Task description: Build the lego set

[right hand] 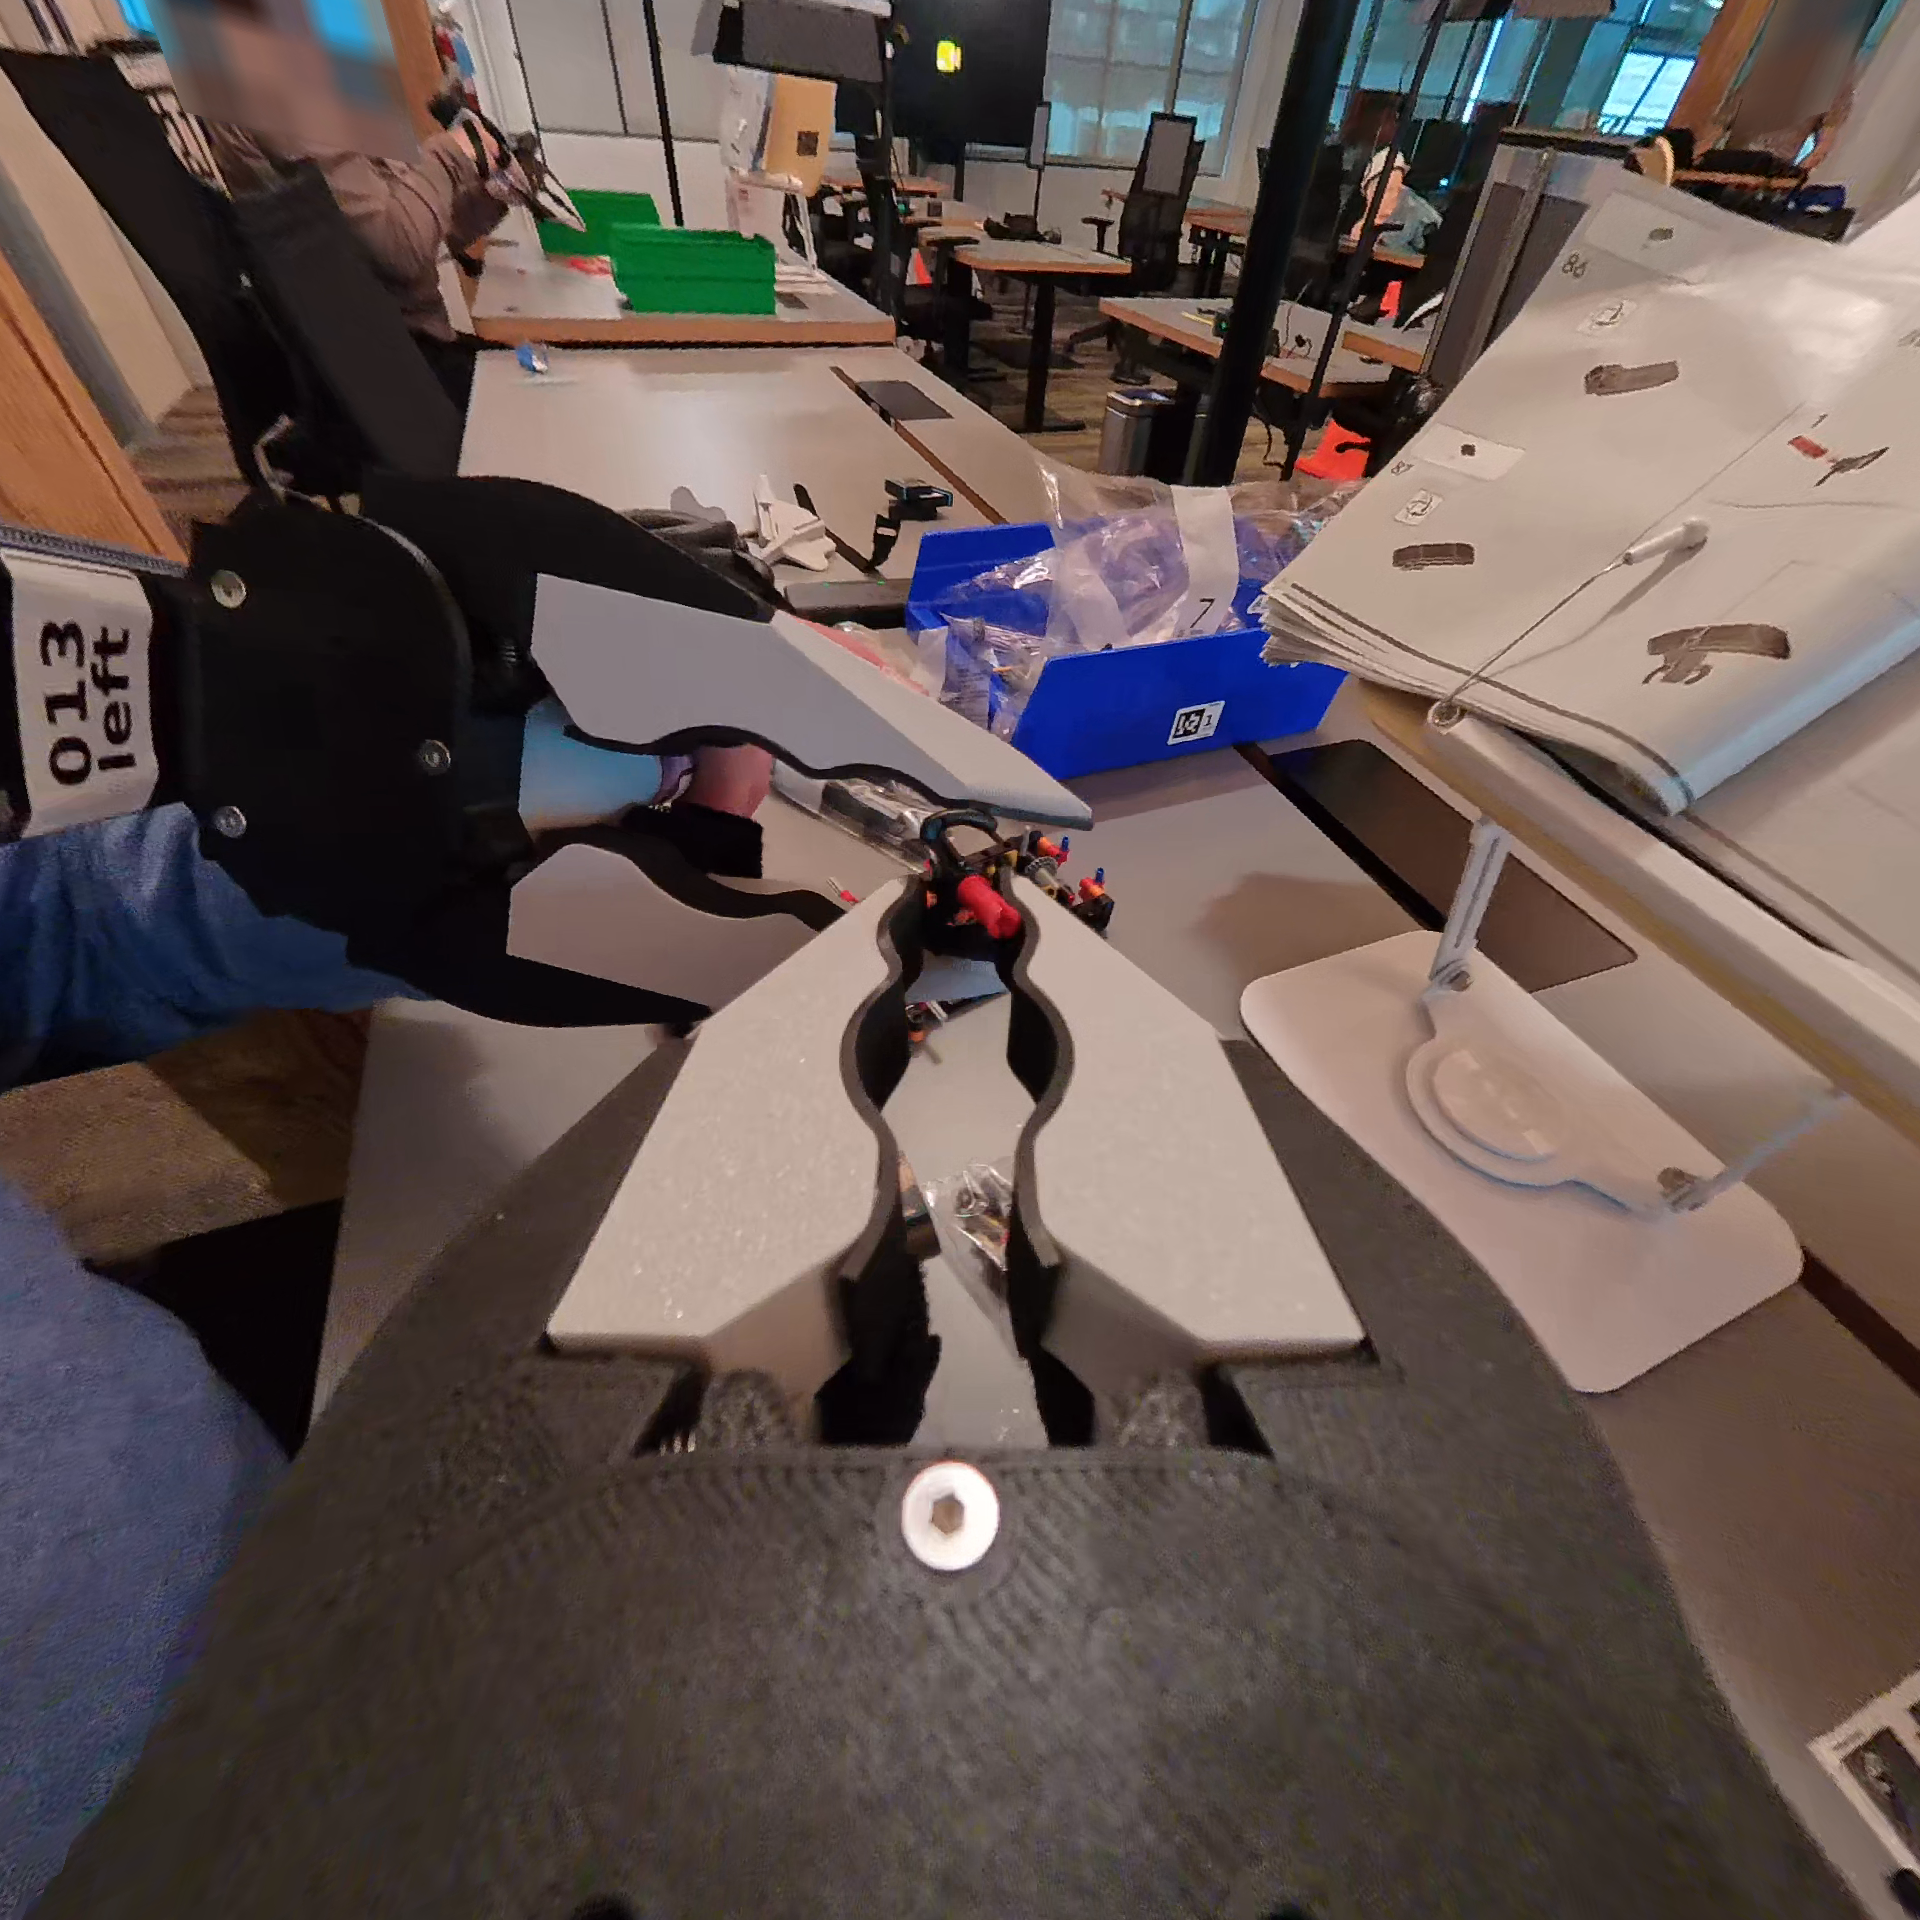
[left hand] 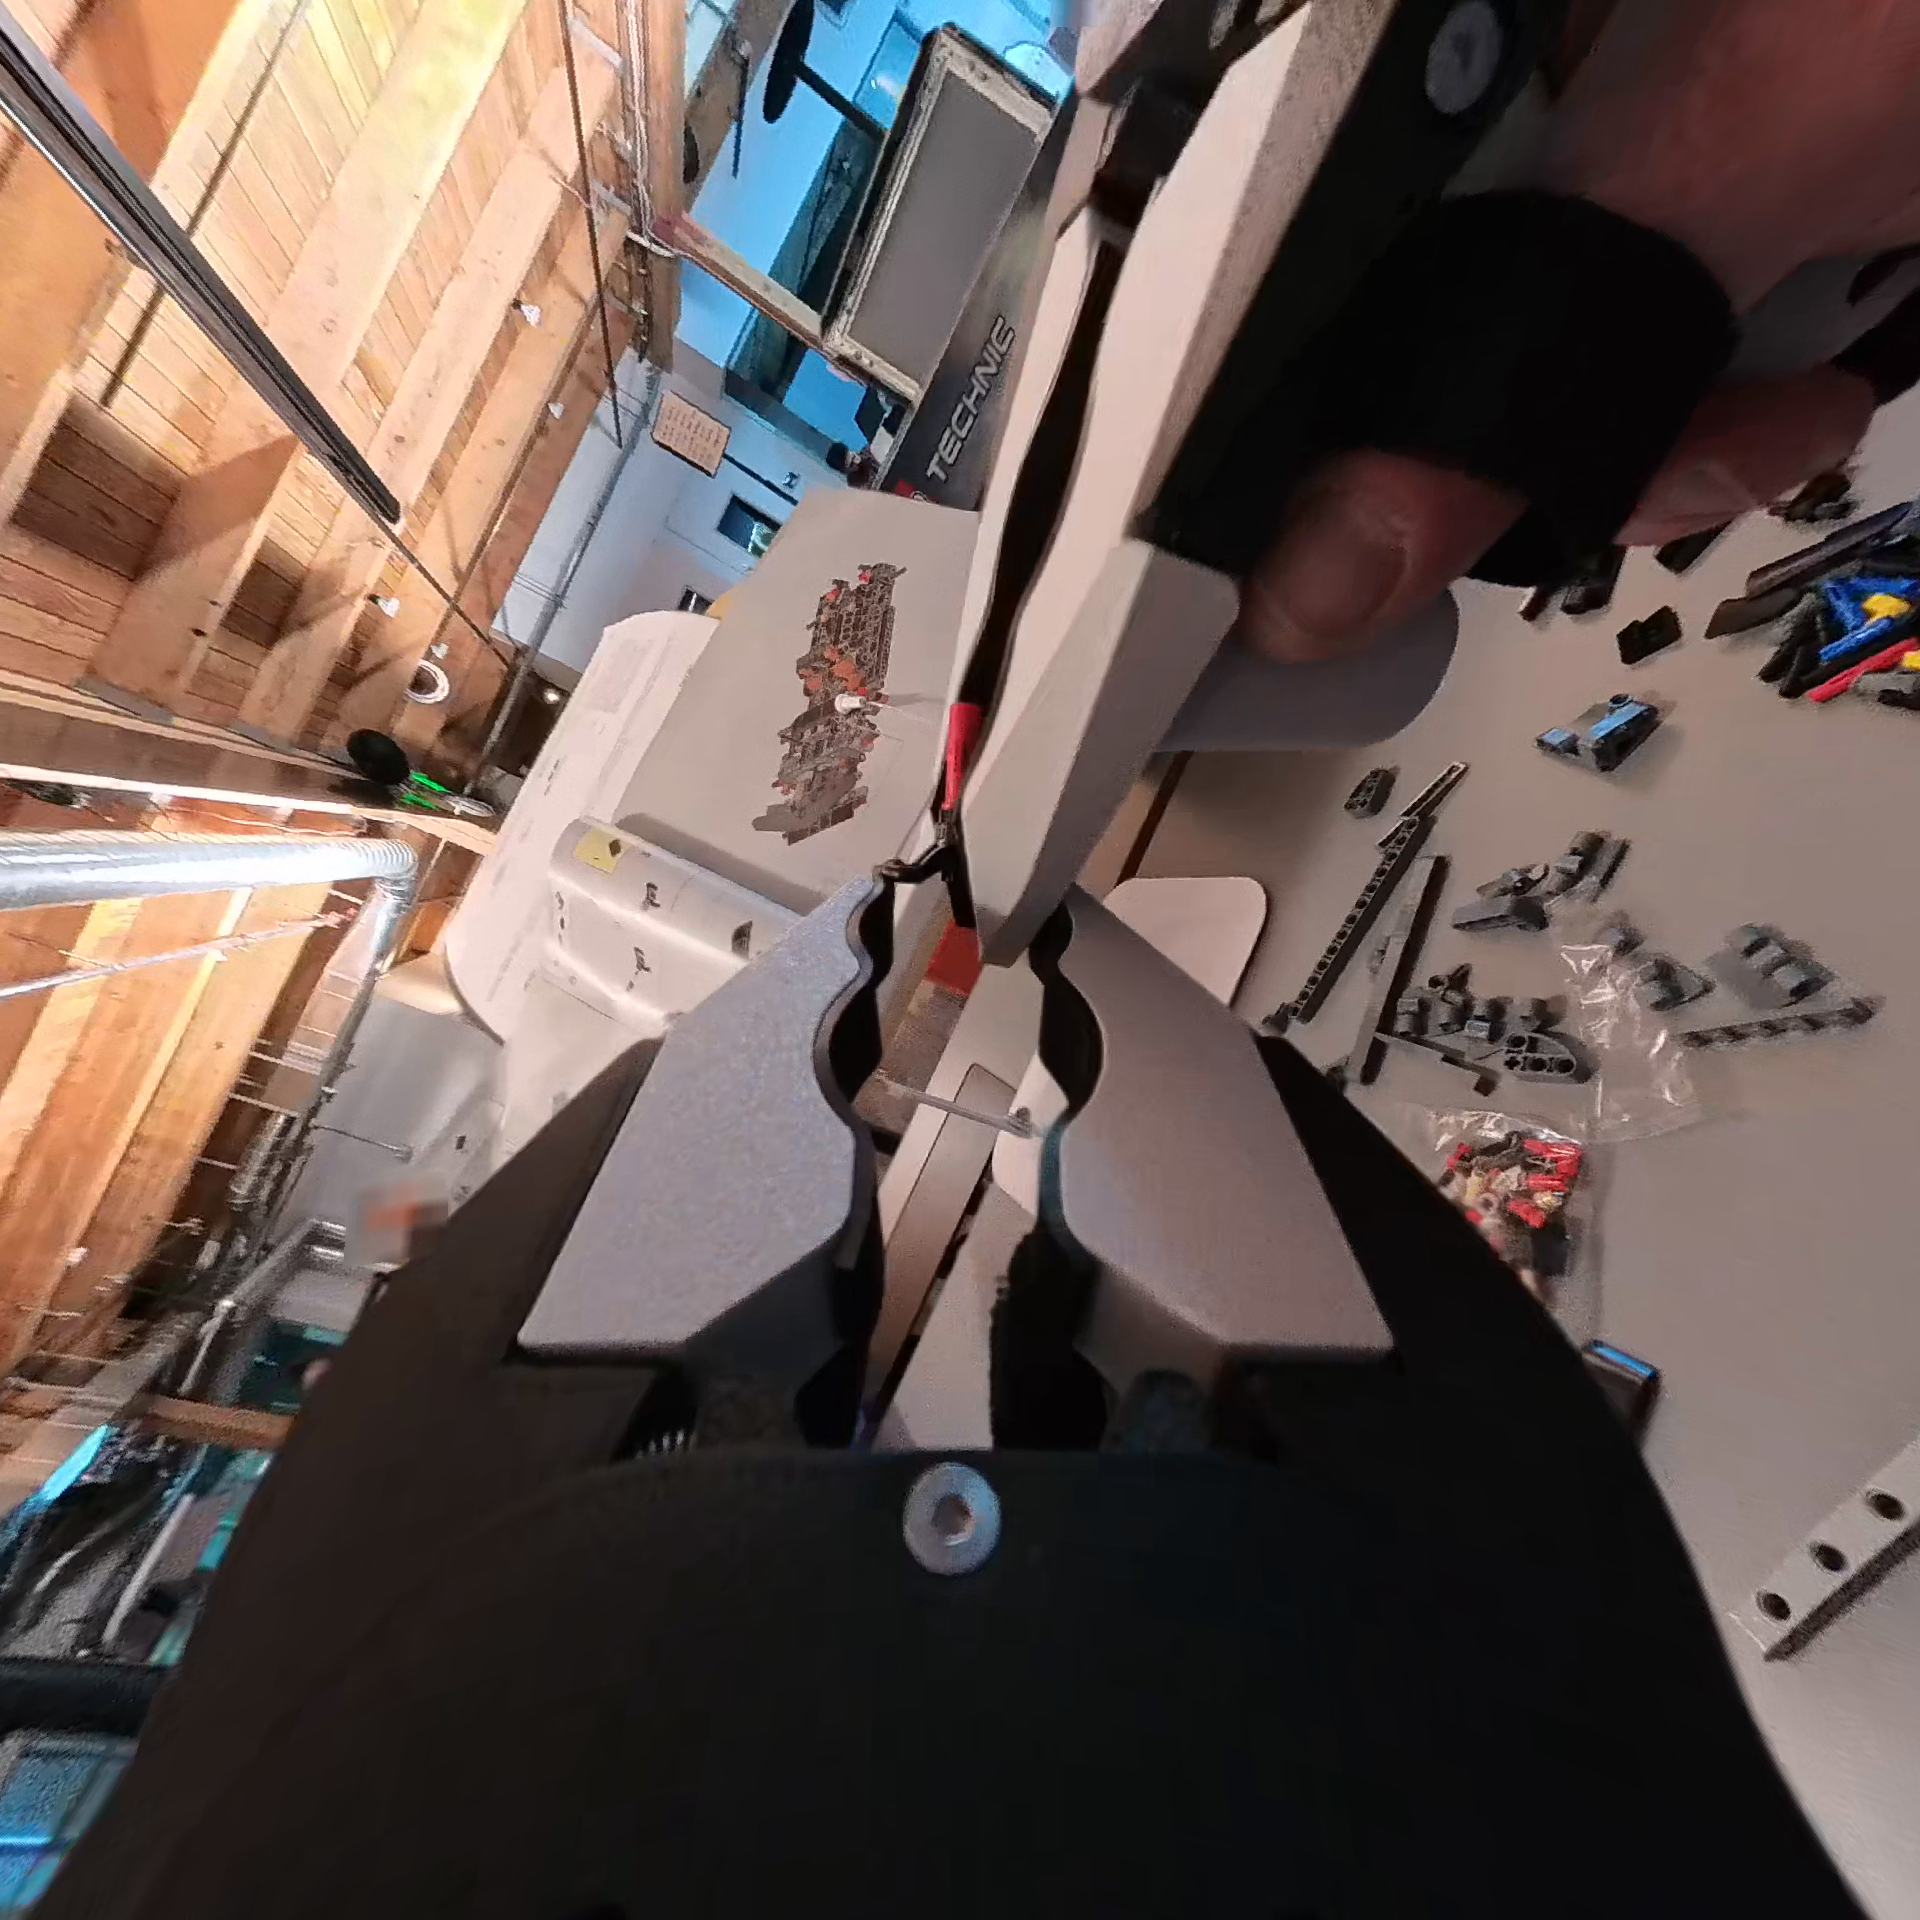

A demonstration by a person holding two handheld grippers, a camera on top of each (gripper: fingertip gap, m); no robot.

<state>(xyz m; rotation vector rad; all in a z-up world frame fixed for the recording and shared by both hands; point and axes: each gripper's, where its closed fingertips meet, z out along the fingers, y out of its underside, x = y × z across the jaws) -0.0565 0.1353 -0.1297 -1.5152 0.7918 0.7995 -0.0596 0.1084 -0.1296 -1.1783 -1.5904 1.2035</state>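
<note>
A small black lego assembly (right hand: 1086,902) with red pins is held above the grey table (right hand: 1247,883). My right gripper (right hand: 958,894) is shut on it, fingertips on either side of a red pin (right hand: 985,902). My left gripper (right hand: 961,868) comes in from the left and pinches the same assembly from above and below; a black curved piece (right hand: 961,826) sits under its upper finger. In the left wrist view, my left gripper (left hand: 971,899) has its tips around the black curved piece (left hand: 920,864) and the tip of the right gripper (left hand: 977,920), which clamps the assembly (left hand: 961,727) edge-on.
Loose grey and black parts (left hand: 1507,997), a bag of red and black pins (left hand: 1507,1195) and a coloured parts pile (left hand: 1849,623) lie on the table. An instruction booklet (right hand: 1610,520) rests on a white stand (right hand: 1507,1143). A blue bin (right hand: 1143,707) of bags stands behind. The tips of both grippers are at nearly the same place.
</note>
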